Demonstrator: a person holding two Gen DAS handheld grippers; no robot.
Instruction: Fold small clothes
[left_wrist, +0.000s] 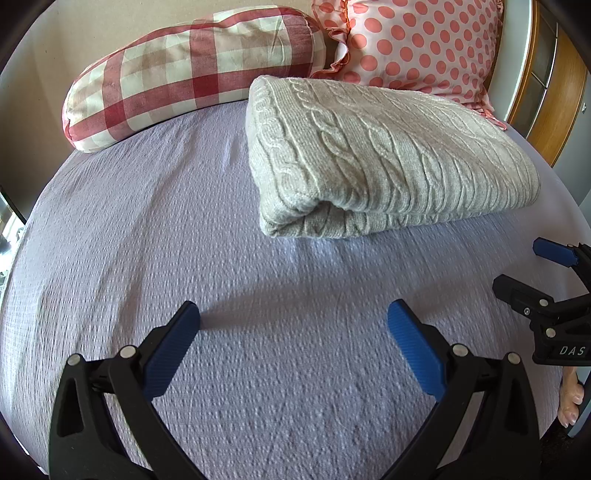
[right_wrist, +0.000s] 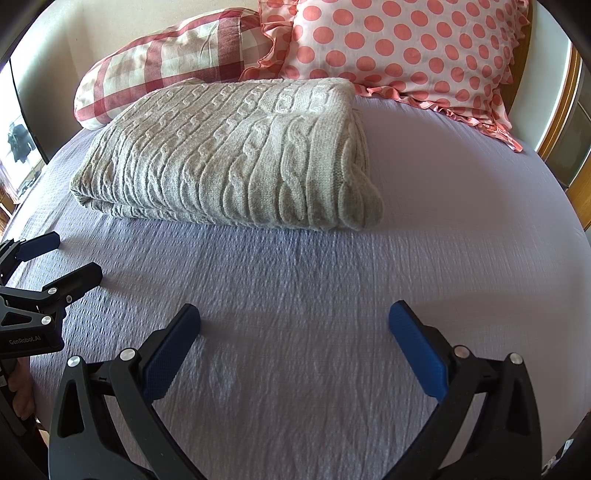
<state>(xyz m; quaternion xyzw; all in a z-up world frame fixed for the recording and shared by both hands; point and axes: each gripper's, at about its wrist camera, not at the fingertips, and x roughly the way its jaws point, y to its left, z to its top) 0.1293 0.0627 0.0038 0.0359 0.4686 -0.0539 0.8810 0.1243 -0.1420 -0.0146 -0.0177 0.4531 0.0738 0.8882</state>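
Observation:
A grey cable-knit sweater (left_wrist: 388, 155) lies folded into a thick rectangle on the lilac bed sheet (left_wrist: 147, 240). It also shows in the right wrist view (right_wrist: 236, 158). My left gripper (left_wrist: 293, 317) is open and empty, held over the bare sheet in front of the sweater. My right gripper (right_wrist: 294, 317) is open and empty too, just in front of the sweater. Each gripper shows in the other's view: the right one (left_wrist: 524, 267) at the right edge, the left one (right_wrist: 66, 256) at the left edge.
A red-and-cream checked bolster pillow (left_wrist: 192, 77) and a pink polka-dot pillow (left_wrist: 421, 44) lean at the head of the bed, right behind the sweater. A wooden frame (left_wrist: 554, 92) stands to the right. The bed sheet (right_wrist: 443, 221) spreads right of the sweater.

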